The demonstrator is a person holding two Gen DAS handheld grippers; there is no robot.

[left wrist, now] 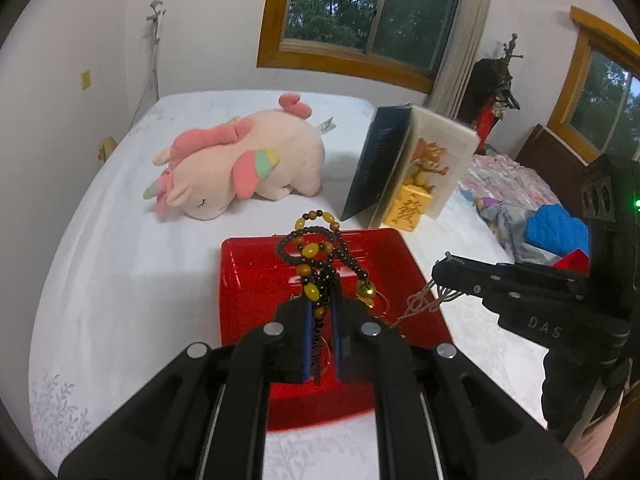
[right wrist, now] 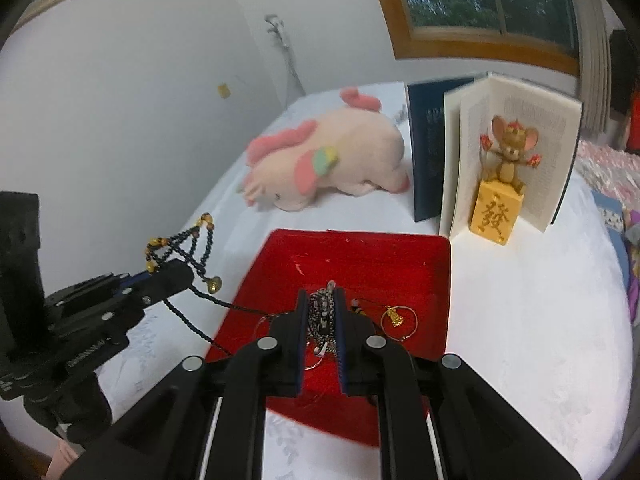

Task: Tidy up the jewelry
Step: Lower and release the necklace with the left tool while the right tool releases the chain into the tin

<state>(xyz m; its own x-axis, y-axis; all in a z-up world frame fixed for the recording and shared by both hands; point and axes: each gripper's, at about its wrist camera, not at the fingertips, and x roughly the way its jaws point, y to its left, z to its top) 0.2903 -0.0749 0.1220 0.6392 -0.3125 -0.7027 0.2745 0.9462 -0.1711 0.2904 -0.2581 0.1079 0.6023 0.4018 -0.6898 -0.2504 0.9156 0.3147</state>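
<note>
A red tray (left wrist: 248, 280) (right wrist: 360, 264) lies on the white bed. My left gripper (left wrist: 323, 308) (right wrist: 184, 270) is shut on a dark beaded necklace (left wrist: 310, 251) (right wrist: 204, 254) with amber beads and a small gold bell. It holds the necklace above the tray's left side, with strands trailing down toward the tray. My right gripper (right wrist: 322, 300) (left wrist: 444, 268) is shut on a silver chain (right wrist: 324, 312) (left wrist: 416, 302), lifted over the tray's near part. A gold pendant on a thin hoop (right wrist: 394, 318) rests in the tray just right of the right gripper.
A pink plush unicorn (left wrist: 240, 164) (right wrist: 332, 160) lies behind the tray. At the back right an open book (right wrist: 520, 152) stands upright, with a mouse figurine on a yellow block (right wrist: 498, 208) in front of it. Clothes (left wrist: 552, 232) are piled at the far right.
</note>
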